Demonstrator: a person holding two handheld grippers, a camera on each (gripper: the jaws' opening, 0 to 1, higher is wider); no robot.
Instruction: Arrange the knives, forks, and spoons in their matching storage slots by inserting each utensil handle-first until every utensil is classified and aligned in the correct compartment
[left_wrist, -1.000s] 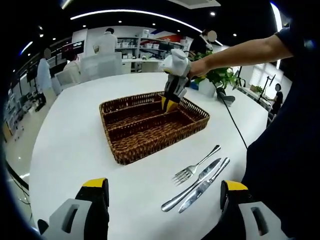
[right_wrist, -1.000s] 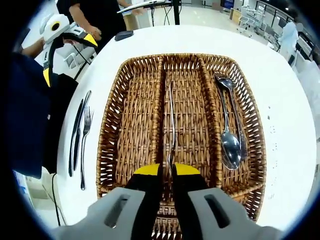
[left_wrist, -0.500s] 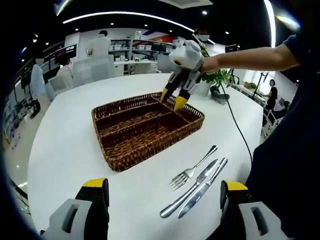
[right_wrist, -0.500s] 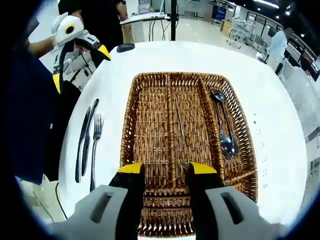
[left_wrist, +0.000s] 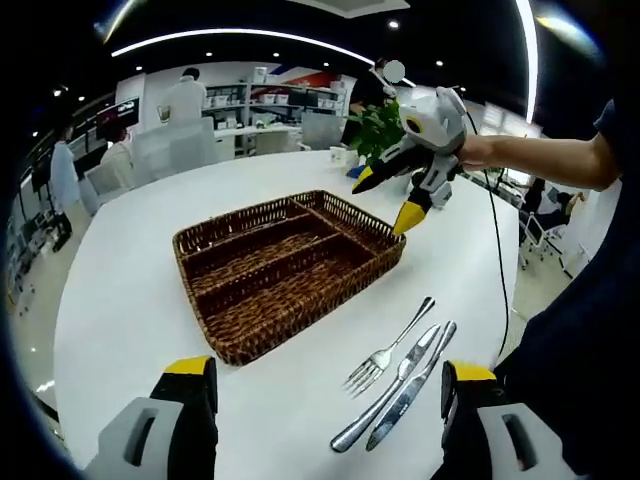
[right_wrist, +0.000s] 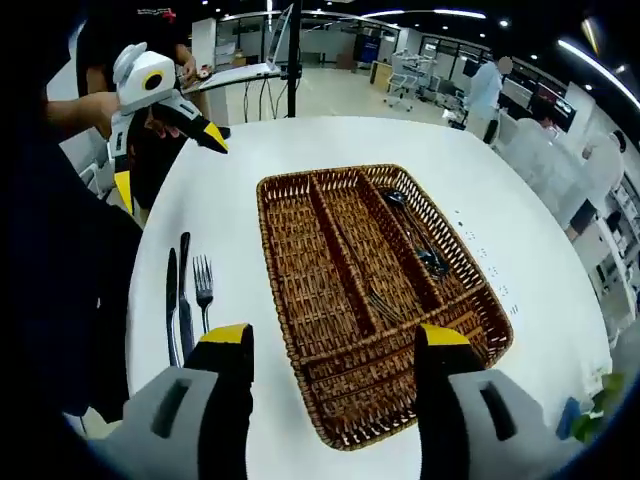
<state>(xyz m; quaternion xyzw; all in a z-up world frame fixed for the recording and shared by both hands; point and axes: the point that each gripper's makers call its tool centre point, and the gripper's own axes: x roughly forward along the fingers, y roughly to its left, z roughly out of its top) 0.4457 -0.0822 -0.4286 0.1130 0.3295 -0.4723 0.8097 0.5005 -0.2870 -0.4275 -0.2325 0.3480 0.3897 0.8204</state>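
Partly done: spoons (right_wrist: 425, 255) and one fork (right_wrist: 383, 303) slotted in basket (right_wrist: 300, 345); fork (right_wrist: 204, 290), two knives (right_wrist: 178, 310) left on bench (right_wrist: 520, 250). Both tongs (right_wrist: 335, 345) (left_wrist: 330, 380) released, empty.

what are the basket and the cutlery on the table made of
The basket looks like woven wicker or rattan, brown with a slight sheen: its interlaced strands show along walls and dividers. The fork and two knives beside it look like polished metal, probably stainless steel, given their silvery, reflective surfaces. The white table is smooth; its material is unclear.
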